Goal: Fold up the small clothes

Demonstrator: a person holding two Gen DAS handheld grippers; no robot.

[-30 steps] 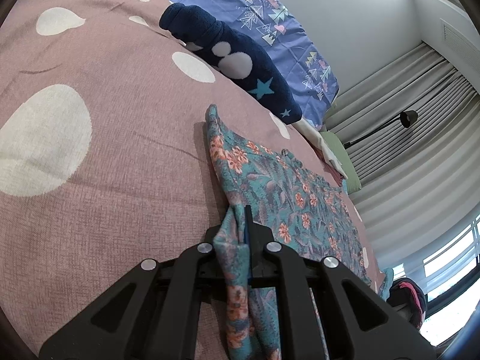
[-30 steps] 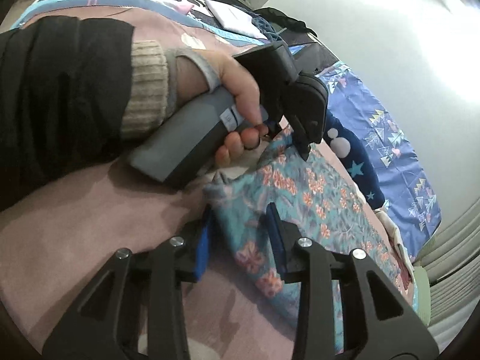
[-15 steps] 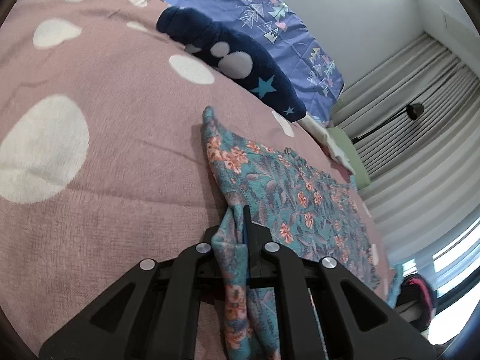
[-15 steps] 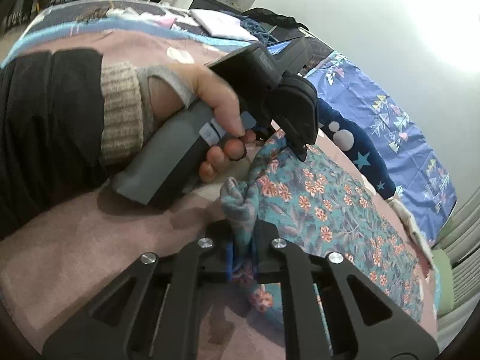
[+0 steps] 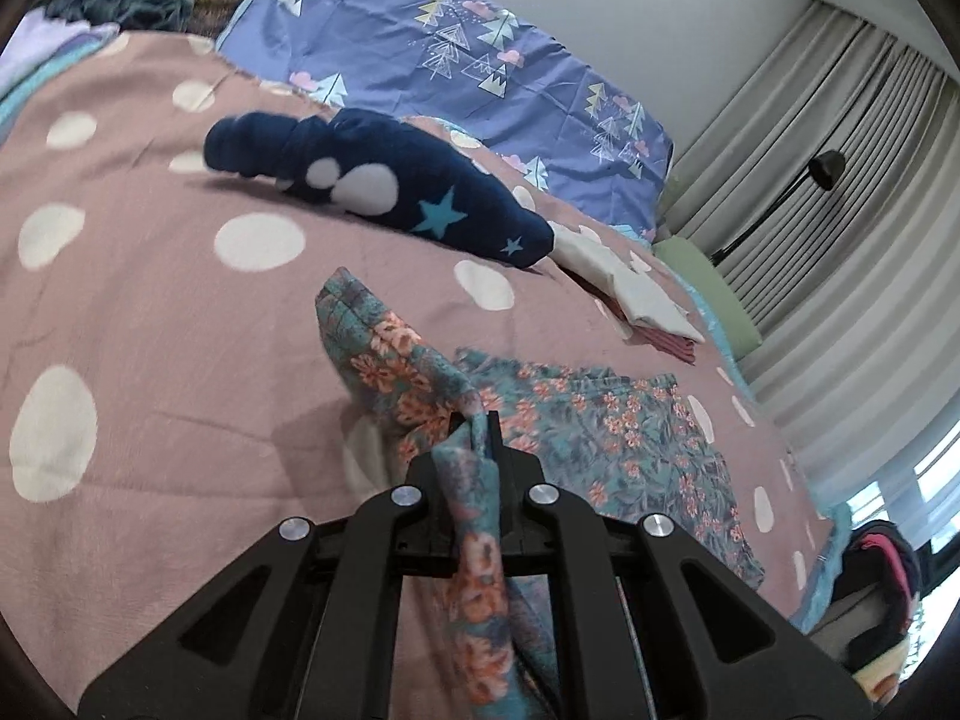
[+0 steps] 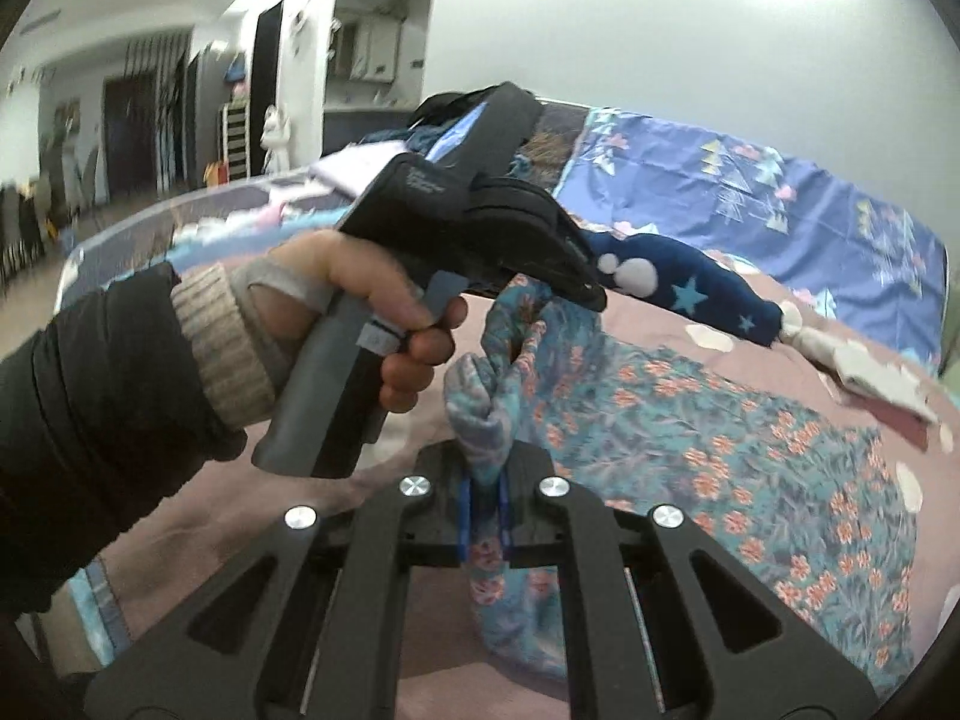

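A teal garment with orange flowers (image 5: 624,438) (image 6: 750,450) lies spread on the pink dotted bedspread (image 5: 156,324). My left gripper (image 5: 474,426) is shut on a bunched edge of it and holds that edge lifted off the bed. My right gripper (image 6: 483,480) is shut on another bunch of the same edge, its blue pads pinching the cloth. In the right wrist view the other gripper (image 6: 591,294), held by a hand in a black sleeve, grips the fabric just above and to the left.
A dark blue star-printed garment (image 5: 384,186) (image 6: 678,288) lies beyond the floral one. A folded white and red pile (image 5: 642,300) sits to its right. A purple tree-print sheet (image 5: 456,60) covers the far side, with grey curtains (image 5: 840,192) at right.
The right gripper closed on the floral edge. Both grippers then rose, lifting that edge off the bedspread, and the views tilted up toward the room.
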